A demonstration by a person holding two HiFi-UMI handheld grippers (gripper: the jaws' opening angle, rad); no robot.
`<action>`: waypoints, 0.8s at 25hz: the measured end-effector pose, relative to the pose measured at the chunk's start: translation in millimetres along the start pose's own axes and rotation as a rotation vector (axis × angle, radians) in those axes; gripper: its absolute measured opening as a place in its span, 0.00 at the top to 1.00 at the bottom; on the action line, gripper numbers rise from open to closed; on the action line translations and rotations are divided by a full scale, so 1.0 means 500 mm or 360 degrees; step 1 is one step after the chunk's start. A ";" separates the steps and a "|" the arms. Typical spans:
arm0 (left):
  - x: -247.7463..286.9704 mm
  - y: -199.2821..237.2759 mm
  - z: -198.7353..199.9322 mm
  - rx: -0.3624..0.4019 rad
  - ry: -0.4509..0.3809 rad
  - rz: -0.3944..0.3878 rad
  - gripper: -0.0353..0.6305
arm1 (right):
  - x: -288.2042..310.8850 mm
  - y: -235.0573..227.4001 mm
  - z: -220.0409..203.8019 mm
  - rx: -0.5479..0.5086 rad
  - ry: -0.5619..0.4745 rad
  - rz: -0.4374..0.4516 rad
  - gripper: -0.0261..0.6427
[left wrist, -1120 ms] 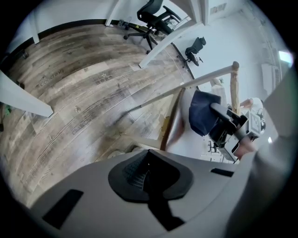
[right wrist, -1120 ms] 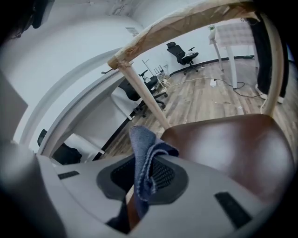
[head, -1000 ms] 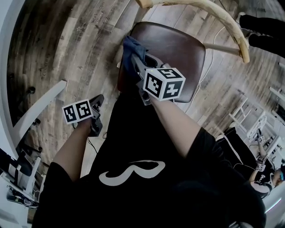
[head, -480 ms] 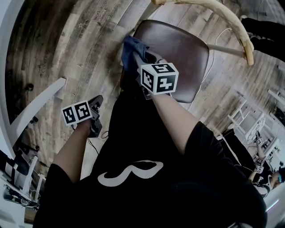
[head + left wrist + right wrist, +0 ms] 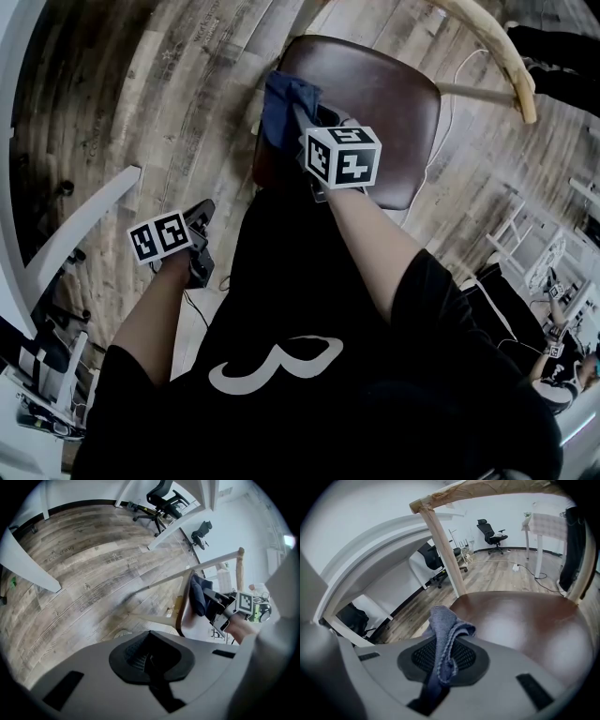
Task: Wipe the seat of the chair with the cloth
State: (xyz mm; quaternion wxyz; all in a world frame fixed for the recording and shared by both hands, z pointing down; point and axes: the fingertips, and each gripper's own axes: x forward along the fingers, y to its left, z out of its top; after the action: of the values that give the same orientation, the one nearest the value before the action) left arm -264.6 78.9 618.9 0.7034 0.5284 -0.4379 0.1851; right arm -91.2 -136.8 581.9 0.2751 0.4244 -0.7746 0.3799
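Two hand-held grippers are in view. Your right forearm (image 5: 370, 239) extends forward over the chair, with the right hand-held gripper (image 5: 302, 120) at the near left corner of the brown seat (image 5: 389, 94). Its jaws are pressed together on the blue cloth (image 5: 284, 105), which bunches up ahead of them at that corner. Your left arm (image 5: 155, 314) hangs lower and to the side. The left hand-held gripper (image 5: 150, 660) is held above the wooden floor (image 5: 141, 94), well apart from the chair, its jaws closed with nothing between them.

The right gripper view shows the cloth (image 5: 443, 634) folded and standing up out of the jaws, with the glossy seat (image 5: 520, 616) spreading beyond it. The left gripper view shows the seat nearly edge-on, with the cloth (image 5: 199, 597) bunched against its top surface.

Beyond the seat stand the pale wooden back rail (image 5: 487, 491) and one spindle (image 5: 440, 541). A black office chair (image 5: 491, 534) stands far behind. A white beam (image 5: 84, 225) crosses the floor left of the left hand-held gripper.
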 end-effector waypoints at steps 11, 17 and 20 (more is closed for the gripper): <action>0.035 -0.075 -0.013 0.0113 0.0062 -0.0030 0.93 | -0.052 -0.094 -0.025 0.0098 -0.0018 -0.0090 0.88; 0.049 -0.096 -0.044 0.0149 0.0107 -0.0011 0.93 | -0.089 -0.157 -0.043 0.0135 -0.0031 -0.0143 0.88; 0.064 -0.111 -0.056 0.0161 0.0115 -0.0001 0.93 | -0.108 -0.194 -0.050 0.0167 -0.0043 -0.0161 0.88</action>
State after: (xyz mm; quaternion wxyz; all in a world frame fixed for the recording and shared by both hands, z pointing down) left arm -195.1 77.3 611.0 0.6913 0.5564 -0.4021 0.2257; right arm 21.7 -125.9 589.7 0.2609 0.4819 -0.7348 0.3997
